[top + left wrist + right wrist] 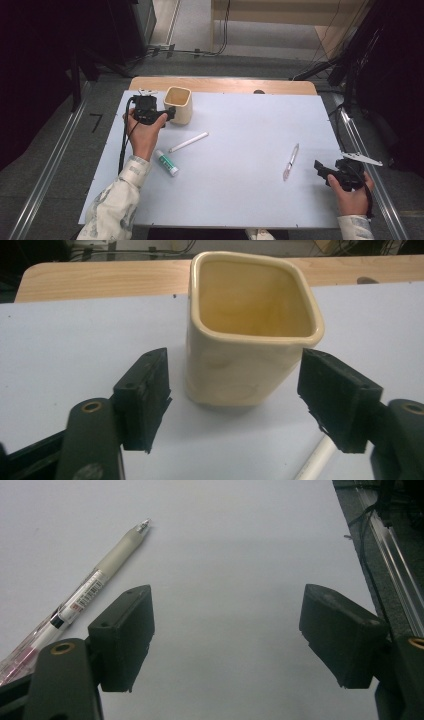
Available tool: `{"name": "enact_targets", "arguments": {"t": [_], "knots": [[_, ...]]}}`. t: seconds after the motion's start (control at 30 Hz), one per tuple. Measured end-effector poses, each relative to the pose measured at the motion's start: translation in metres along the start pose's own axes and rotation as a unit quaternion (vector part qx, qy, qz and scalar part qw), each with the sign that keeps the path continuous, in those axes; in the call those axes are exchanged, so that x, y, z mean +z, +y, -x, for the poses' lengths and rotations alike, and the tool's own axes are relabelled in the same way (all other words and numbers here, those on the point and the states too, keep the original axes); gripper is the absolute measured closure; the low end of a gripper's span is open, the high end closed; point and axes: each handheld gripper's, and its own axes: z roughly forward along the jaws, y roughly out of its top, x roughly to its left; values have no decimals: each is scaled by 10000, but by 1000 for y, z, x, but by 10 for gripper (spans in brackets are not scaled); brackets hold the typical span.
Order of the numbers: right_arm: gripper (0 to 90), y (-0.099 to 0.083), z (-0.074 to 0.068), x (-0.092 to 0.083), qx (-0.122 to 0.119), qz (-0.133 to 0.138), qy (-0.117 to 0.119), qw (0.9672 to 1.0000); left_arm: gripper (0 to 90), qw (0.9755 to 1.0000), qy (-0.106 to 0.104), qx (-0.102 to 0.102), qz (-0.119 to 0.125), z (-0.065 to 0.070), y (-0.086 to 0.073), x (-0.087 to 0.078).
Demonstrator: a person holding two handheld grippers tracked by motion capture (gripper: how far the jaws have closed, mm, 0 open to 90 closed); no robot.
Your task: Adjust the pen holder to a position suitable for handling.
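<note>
Two grippers: one in each hand at a white-topped table (240, 165), seen from above and along each pair of jaws.
Left gripper (170, 114): upper left of the high view, level with a cream cup (178, 104); jaws apart, pointed at the cup's side.
Left jaws up close: cup (250, 330) upright and centred between the two black pads, gaps visible on both sides, no contact.
Cup: square-mouthed, nothing visible inside, standing near the far edge of the white sheet, wooden strip just behind.
Right gripper (320, 169): lower right of the high view, jaws apart, nothing between them.
Right jaws up close: bare sheet between the pads; clear pen (75, 600) lying at the left of the frame, its lower end hidden behind the left pad, tip toward upper left.
Pen from above (291, 161): right of centre, just left of the right gripper, flat on the sheet.
White stick (188, 142): centre left, lying slantwise below the cup.
Small tube (166, 162): green-labelled, just beside the left forearm, lower left.
Progress: apparently early; three small items loose on the sheet, none in the cup.
Left to do, by the look of it: cup not gripped, pen, stick and tube not picked up.
Likely next: pen nearest the right gripper, cup framed by the left.
</note>
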Motion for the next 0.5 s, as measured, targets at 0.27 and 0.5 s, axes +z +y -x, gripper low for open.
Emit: {"name": "enact_targets", "arguments": {"t": [0.27, 0.5], "knots": [[207, 0, 0, 0, -4, 0, 6, 10000, 275, 10000, -66, 22, 25, 1, -6, -5], [207, 0, -1, 0, -9, 0, 1, 10000, 275, 9999, -130, 63, 70, 6, -10, -9]]}}
